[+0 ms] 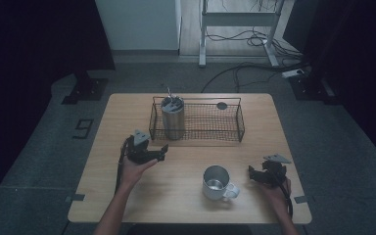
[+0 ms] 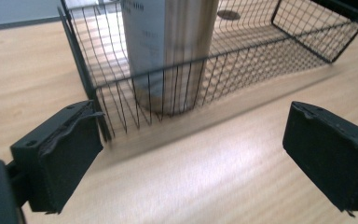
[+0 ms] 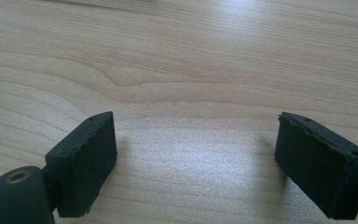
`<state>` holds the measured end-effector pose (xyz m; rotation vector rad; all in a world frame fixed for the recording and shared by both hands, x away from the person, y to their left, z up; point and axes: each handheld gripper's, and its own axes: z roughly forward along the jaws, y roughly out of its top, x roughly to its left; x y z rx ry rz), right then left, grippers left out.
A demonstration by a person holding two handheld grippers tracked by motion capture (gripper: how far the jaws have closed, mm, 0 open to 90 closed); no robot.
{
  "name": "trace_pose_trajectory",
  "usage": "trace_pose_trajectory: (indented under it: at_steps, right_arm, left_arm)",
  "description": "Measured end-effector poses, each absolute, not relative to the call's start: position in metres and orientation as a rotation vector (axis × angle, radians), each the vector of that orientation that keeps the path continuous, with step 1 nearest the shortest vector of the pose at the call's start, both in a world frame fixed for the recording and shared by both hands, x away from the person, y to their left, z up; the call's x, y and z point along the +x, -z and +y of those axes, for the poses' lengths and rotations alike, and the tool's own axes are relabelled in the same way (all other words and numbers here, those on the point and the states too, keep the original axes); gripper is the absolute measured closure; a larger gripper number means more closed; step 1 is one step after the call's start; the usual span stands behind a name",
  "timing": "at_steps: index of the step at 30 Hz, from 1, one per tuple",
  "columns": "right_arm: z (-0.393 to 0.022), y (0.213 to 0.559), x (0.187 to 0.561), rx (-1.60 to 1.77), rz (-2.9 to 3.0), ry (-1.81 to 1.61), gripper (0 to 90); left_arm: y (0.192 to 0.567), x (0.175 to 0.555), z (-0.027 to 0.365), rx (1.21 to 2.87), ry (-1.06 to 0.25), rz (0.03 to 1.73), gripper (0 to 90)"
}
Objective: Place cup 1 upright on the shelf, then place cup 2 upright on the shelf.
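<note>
The steel tumbler (image 1: 173,119) already stands upright in the left end of the wire basket (image 1: 235,128). The metal mug (image 1: 217,182) waits on the bench (image 1: 127,105), untouched. Left tongs (image 1: 162,152) and right tongs (image 1: 251,174) both gape, empty.

steel tumbler (image 2: 168,51): top cut off by the upper edge in left gripper view, lettering blurred. items inside it (image 1: 172,101): too small to identify. dark disc (image 1: 222,105) in wire basket (image 1: 240,122): kind unclear.
</note>
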<state>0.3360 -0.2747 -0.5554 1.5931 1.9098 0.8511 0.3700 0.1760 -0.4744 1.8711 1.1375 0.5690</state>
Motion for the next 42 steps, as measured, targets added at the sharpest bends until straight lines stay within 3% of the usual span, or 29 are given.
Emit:
trace_pose_trajectory:
  at_steps: [20, 29, 42]
  right_arm:
    - [-0.274, 0.555, 0.336, 1.619, 1.885, -0.84, 12.2]
    - [-0.273, 0.552, 0.332, 1.598, 1.832, -0.863, 13.4]
    - [-0.267, 0.507, 0.303, 1.488, 1.832, -1.181, 14.1]
  left_arm:
    - [0.533, 0.322, 0.197, 1.921, -0.488, 1.183, 8.5]
    - [0.536, 0.32, 0.195, 1.93, -0.491, 1.183, 9.2]
    - [0.543, 0.313, 0.189, 1.957, -0.487, 1.18, 10.3]
